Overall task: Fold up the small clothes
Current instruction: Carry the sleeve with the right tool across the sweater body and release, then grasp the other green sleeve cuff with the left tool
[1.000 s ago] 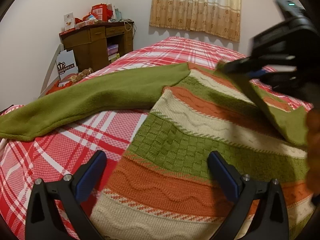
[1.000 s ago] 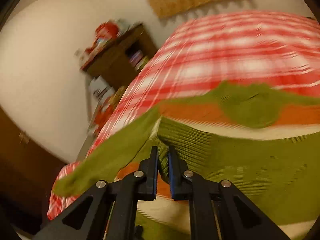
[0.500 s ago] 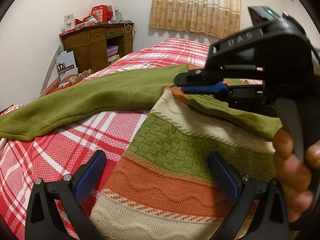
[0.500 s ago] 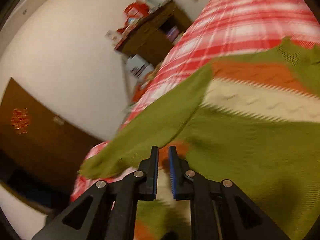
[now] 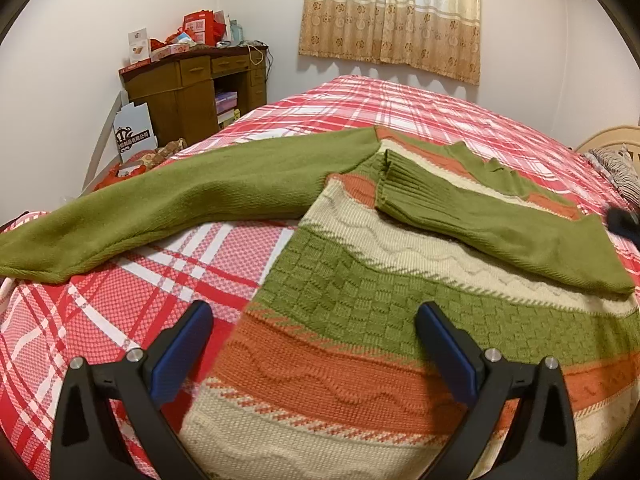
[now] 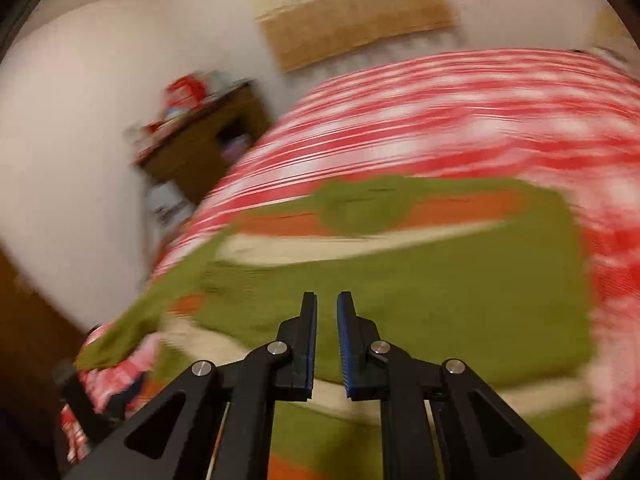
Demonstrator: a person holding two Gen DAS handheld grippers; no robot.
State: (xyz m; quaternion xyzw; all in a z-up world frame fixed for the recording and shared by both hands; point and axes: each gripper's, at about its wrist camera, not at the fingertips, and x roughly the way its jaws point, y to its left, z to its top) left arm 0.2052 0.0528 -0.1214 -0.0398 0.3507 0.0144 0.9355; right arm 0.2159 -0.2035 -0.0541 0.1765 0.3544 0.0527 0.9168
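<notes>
The striped knit sweater in green, orange and cream (image 5: 360, 320) lies flat on the red and white checked bed cover (image 5: 120, 292). One long green sleeve (image 5: 192, 200) stretches away toward nine o'clock, out over the checks. The other green sleeve (image 5: 500, 228) now lies folded across the chest, with its ribbed cuff near the middle of the sweater and the rest running toward three o'clock. Half a second ago the right gripper was up in front of the left camera, pinching that sleeve and carrying it over. Now that gripper is gone from the left view, apart from a small dark bit at the three o'clock edge, and the sleeve rests on the sweater by itself.

The left gripper (image 5: 316, 352) hovers low over the bottom stripes at six o'clock. Its blue-padded fingers (image 5: 184, 348) are spread wide with nothing between them, just like before.

The right gripper (image 6: 326, 340) is seen in the blurry right view, above the green part of the sweater. Its fingers are nearly together with a thin gap, and they pinch nothing.

A brown wooden desk (image 5: 192, 92) with red boxes on top stands at eleven o'clock, and a yellow patterned curtain (image 5: 392, 16) hangs at twelve o'clock.
</notes>
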